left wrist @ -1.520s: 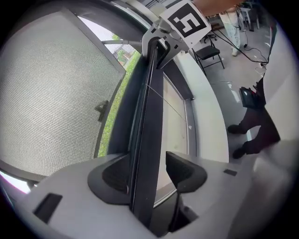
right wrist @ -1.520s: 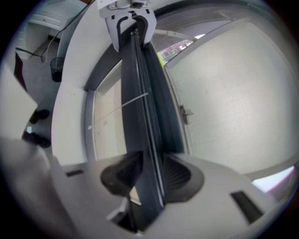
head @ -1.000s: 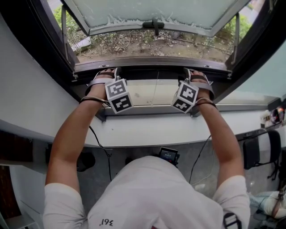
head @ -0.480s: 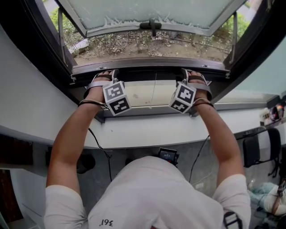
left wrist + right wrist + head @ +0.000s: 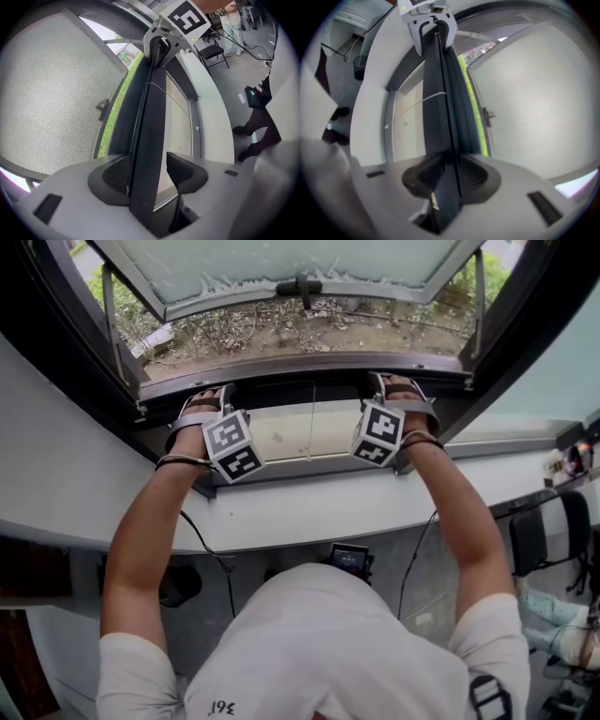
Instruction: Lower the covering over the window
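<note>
A dark bottom bar (image 5: 300,393) of the window covering runs across the window opening, with a pale panel (image 5: 300,430) on its near side. My left gripper (image 5: 208,397) straddles the bar's left end. In the left gripper view the bar (image 5: 152,117) lies against one pad (image 5: 115,176), the other pad (image 5: 180,171) stands off it, and my left gripper (image 5: 147,176) is open. My right gripper (image 5: 398,388) holds the bar's right end. Its jaws have just been closing, and in the right gripper view my right gripper (image 5: 447,176) is shut on the bar (image 5: 436,93).
The frosted window sash (image 5: 300,263) is swung outward, its handle (image 5: 300,284) at the middle, with plants and soil (image 5: 281,329) below it. A white curved sill (image 5: 309,507) runs under my arms. A black chair (image 5: 553,540), cables and a small device (image 5: 349,559) are on the floor.
The head view has shifted a little, so the window and both hands sit slightly higher in the picture. Both grippers keep their places on the bar.
</note>
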A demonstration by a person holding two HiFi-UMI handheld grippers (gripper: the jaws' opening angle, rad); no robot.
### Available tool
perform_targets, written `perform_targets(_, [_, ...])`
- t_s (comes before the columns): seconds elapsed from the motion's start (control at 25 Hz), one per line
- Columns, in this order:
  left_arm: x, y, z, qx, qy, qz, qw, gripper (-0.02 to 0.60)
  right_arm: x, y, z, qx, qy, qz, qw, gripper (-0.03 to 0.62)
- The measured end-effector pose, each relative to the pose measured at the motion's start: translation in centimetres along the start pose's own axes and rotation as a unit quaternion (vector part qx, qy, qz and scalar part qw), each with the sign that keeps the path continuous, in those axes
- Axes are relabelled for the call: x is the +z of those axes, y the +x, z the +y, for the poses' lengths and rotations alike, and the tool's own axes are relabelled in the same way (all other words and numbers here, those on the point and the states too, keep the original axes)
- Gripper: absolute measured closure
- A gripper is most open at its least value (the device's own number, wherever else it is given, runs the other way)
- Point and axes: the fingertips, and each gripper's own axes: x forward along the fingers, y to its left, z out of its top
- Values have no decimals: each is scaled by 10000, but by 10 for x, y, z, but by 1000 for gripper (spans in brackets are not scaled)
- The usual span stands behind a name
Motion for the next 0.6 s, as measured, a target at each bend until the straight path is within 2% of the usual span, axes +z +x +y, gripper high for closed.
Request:
perform_targets(0.2, [1,-1,1,-58,21,-7,10000,341,0,-2,-1,172,50,-36,9998,482])
perform_targets(0.4, [1,-2,2,-238,-128,10,9996,341,1,-1,0,437,-6,312,9986,474])
perform_targets(0.6, [2,-2,3,-172,-117,-39,9998,341,1,-1,0,423,-117,292,9986,474])
